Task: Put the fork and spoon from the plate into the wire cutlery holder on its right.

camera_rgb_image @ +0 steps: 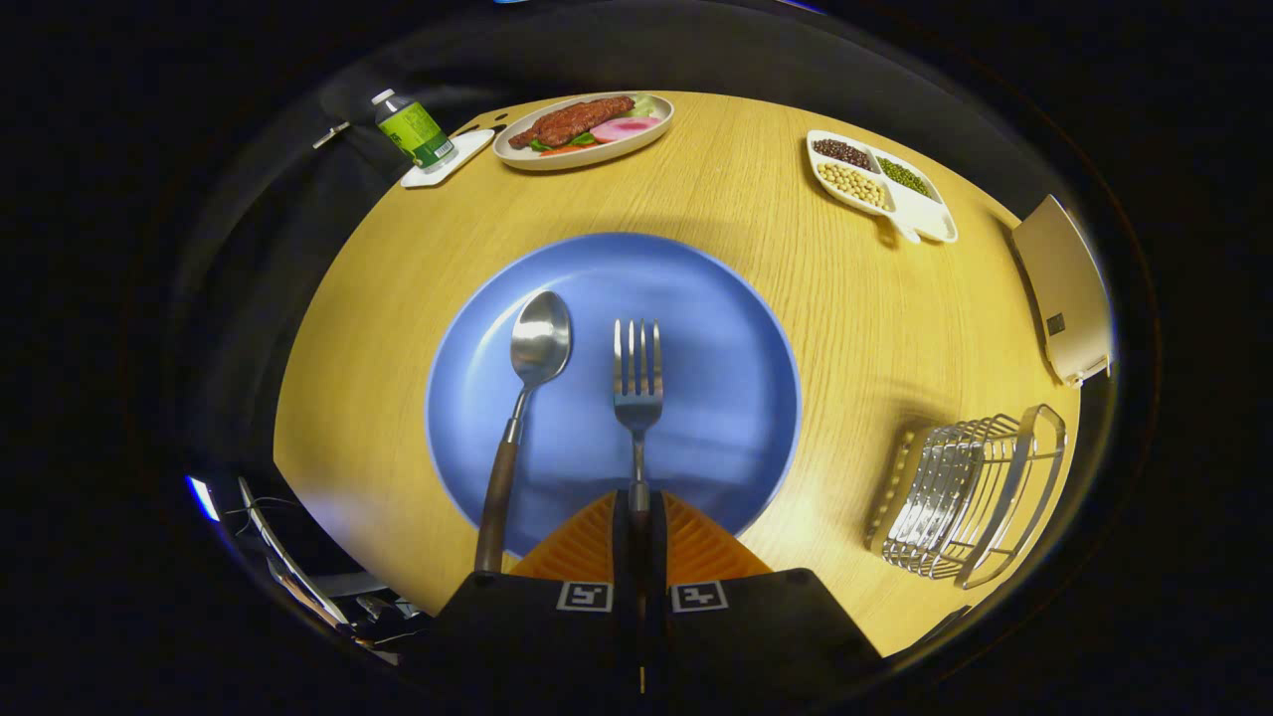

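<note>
The tool (637,517) is clamped on the fork (636,383) handle over the blue plate's (736,328) near rim; spoon (527,398) lies left of it. Lift level, clear the rim, then swing right to the wire cutlery holder (970,497).

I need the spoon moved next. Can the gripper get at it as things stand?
Probably not yet: the gripper is shut on the fork handle. The spoon lies uncovered on the blue plate, just beside the fingers, so once the fork is dropped off, access looks free.
</note>
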A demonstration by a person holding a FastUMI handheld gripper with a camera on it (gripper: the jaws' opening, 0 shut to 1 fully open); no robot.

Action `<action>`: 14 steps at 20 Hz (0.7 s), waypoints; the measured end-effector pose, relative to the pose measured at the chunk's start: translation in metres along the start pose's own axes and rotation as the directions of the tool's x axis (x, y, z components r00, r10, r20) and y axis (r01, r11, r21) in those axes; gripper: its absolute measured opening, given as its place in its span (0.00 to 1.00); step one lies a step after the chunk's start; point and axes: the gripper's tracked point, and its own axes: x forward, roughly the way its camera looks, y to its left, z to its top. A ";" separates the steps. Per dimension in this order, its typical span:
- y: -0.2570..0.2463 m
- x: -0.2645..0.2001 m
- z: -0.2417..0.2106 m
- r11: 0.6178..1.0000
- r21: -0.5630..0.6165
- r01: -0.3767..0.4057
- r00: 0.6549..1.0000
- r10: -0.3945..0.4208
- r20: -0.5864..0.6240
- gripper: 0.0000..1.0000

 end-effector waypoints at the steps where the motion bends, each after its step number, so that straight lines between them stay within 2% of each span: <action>1: -0.002 -0.015 0.002 0.999 -0.039 0.003 1.000 -0.003 0.007 0.07; 8: -0.041 -0.128 -0.010 0.980 -0.198 0.029 0.999 -0.032 -0.014 0.07; 14: -0.119 -0.176 -0.025 0.965 -0.251 0.074 0.987 -0.107 -0.120 0.07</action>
